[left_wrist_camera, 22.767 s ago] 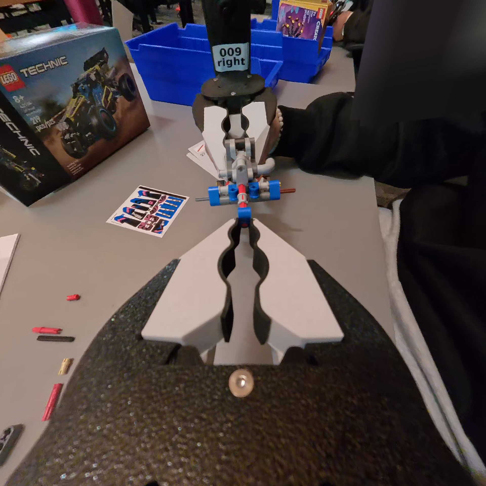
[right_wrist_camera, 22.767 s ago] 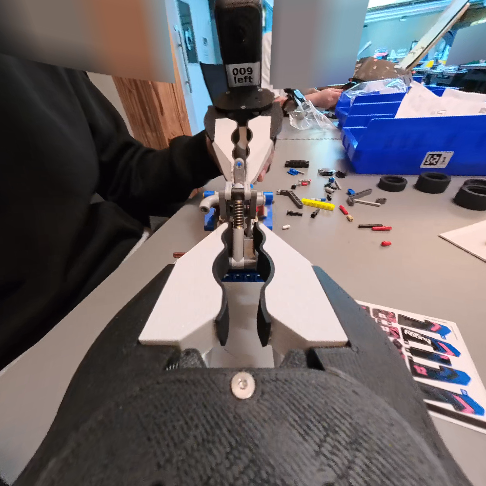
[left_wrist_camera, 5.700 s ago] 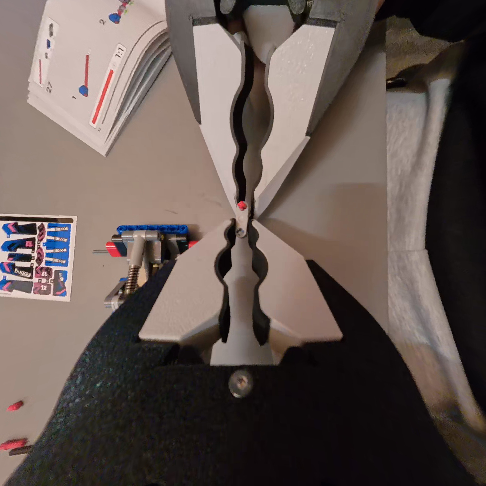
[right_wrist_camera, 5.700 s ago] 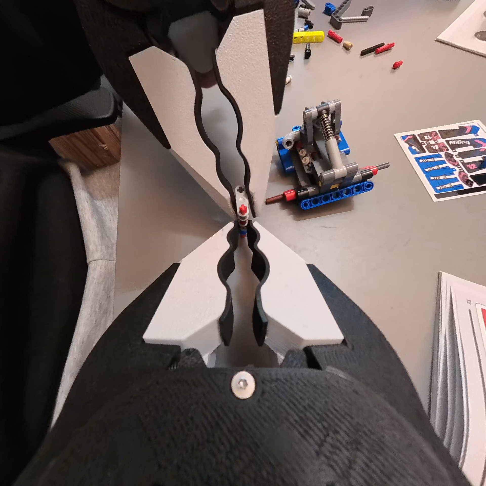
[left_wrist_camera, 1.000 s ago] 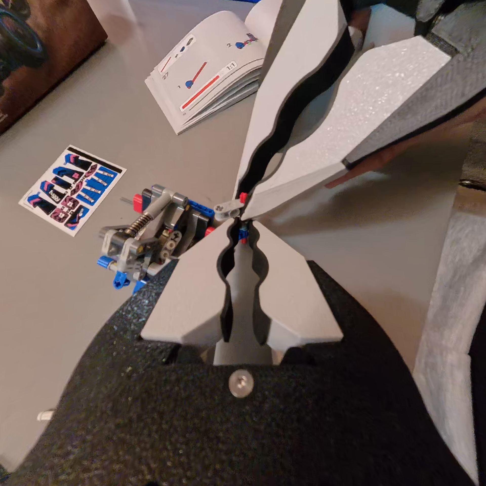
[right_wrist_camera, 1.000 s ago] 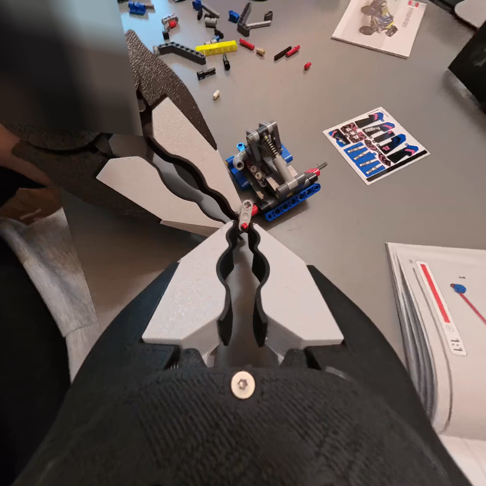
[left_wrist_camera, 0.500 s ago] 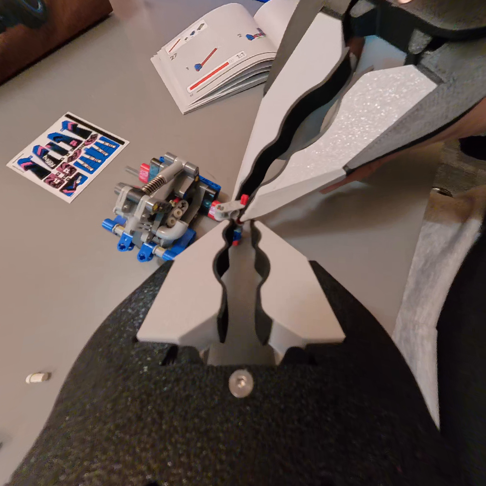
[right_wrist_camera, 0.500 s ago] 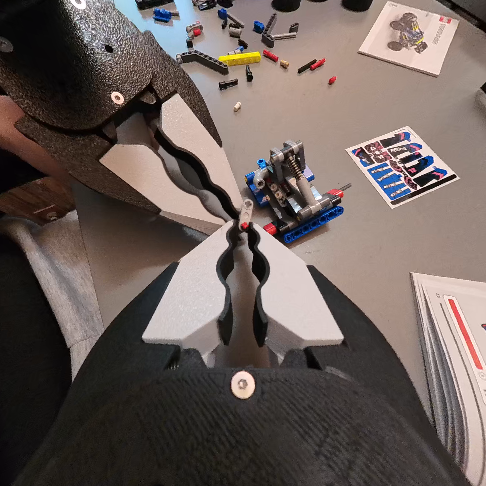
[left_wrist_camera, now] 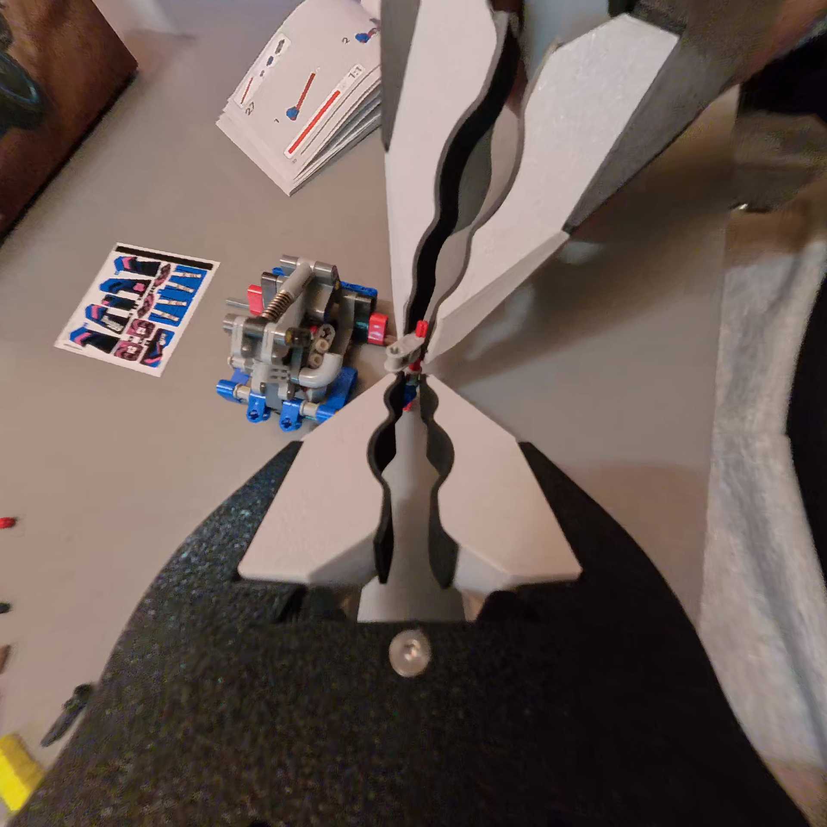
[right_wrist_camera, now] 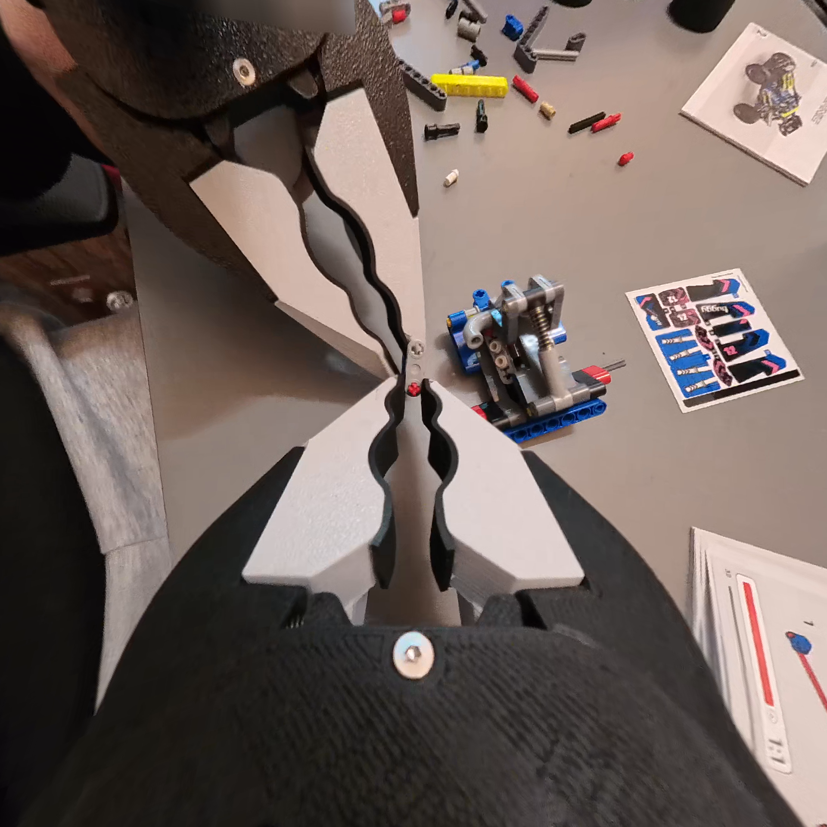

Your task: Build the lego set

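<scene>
A: What is seen at the left of the left wrist view?

B: A sticker sheet (left_wrist_camera: 136,309) is laid flat on the grey table (left_wrist_camera: 134,447). Just right of it, a half-built model (left_wrist_camera: 293,344) in grey and blue is set, with an open booklet (left_wrist_camera: 309,96) farther off.

A: And the claws?

B: The left gripper (left_wrist_camera: 408,394) is closed narrowly on a small blue and red pin (left_wrist_camera: 407,396). The right gripper (right_wrist_camera: 414,388) is met tip to tip above the table, pinched shut on a small grey link (right_wrist_camera: 415,358) with a red peg through it.

A: Anything at the far right?

B: In the right wrist view, loose pieces (right_wrist_camera: 483,89) are scattered far off, and a second booklet (right_wrist_camera: 760,100) is laid beyond.
</scene>
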The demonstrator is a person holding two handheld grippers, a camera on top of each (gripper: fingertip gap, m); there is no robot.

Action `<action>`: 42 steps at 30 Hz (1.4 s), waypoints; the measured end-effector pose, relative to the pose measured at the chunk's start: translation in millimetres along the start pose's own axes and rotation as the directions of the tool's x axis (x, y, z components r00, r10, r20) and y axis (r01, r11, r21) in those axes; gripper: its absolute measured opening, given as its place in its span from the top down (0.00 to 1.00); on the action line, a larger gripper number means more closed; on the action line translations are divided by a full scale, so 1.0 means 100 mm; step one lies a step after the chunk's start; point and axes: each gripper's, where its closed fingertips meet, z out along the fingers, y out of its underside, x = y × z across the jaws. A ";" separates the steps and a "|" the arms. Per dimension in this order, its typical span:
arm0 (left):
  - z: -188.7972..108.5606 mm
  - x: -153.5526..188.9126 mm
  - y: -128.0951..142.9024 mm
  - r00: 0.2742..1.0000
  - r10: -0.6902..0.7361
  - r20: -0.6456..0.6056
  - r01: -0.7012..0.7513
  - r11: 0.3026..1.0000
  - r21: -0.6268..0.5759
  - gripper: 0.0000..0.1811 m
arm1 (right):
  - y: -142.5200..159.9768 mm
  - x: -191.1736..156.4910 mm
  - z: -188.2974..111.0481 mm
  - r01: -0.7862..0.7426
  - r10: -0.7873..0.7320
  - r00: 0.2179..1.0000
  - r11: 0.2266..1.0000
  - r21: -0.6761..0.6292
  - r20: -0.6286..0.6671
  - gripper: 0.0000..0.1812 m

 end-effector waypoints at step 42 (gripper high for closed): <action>-0.20 -0.08 0.23 0.971 -0.198 -0.132 0.185 0.978 -0.101 0.98 | -0.19 -0.07 0.21 0.177 -0.138 0.962 0.972 -0.153 0.237 0.97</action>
